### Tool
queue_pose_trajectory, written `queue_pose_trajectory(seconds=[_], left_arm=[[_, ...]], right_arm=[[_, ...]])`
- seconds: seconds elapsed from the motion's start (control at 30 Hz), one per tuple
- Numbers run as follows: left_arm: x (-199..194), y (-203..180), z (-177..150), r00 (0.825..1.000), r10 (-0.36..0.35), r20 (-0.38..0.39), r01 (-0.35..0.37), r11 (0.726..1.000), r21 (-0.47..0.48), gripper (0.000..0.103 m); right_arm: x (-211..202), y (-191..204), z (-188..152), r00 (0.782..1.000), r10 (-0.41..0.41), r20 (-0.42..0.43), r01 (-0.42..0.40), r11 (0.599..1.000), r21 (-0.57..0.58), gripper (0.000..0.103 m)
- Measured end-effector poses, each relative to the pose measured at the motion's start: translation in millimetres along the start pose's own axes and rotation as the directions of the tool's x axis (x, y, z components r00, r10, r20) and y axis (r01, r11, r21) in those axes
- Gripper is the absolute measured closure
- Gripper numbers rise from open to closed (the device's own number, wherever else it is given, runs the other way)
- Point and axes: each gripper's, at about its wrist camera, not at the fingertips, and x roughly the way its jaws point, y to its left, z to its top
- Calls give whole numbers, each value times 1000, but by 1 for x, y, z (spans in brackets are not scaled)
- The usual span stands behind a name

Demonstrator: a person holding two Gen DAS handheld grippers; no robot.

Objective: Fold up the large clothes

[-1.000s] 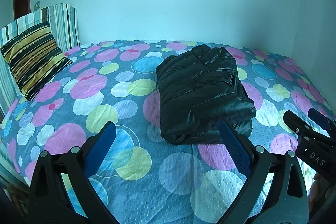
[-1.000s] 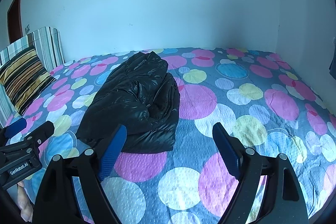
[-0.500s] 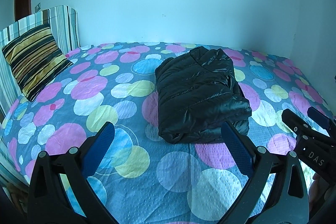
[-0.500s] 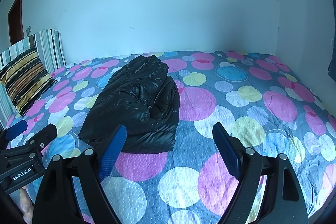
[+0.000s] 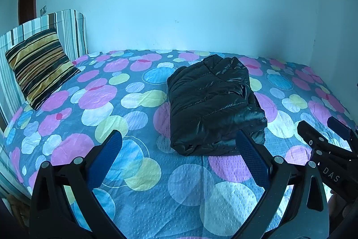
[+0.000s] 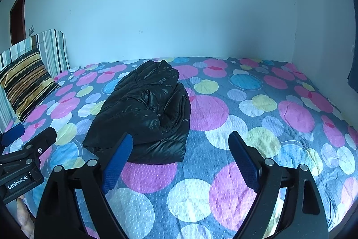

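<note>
A shiny black puffer jacket point(image 5: 210, 104) lies folded into a compact bundle on the bed's polka-dot cover point(image 5: 125, 109); it also shows in the right wrist view point(image 6: 147, 111). My left gripper point(image 5: 179, 149) is open and empty, held above the cover just in front of the bundle. My right gripper point(image 6: 180, 149) is open and empty, in front of the bundle and to its right. Neither touches the jacket. The right gripper also shows at the right edge of the left wrist view point(image 5: 324, 133), and the left gripper at the left edge of the right wrist view point(image 6: 29, 138).
A striped cushion point(image 5: 40, 66) leans on a striped headboard point(image 5: 67, 35) at the left. White walls point(image 5: 179, 3) bound the bed at the back and right. A dark door point(image 5: 28, 1) stands far left. A dark cloth point(image 6: 353, 68) hangs at the right edge.
Both grippers have drawn back and up a little from the folded jacket, still open. The jacket has not moved.
</note>
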Motion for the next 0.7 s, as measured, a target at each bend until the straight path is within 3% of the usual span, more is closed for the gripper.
queue_pose_trajectory(seconds=[0.7], left_arm=[[-12, 0, 2, 999, 21, 29, -21, 1000, 10, 2]], right_arm=[[-8, 4, 1, 1000, 0, 17, 0, 1000, -2, 17]])
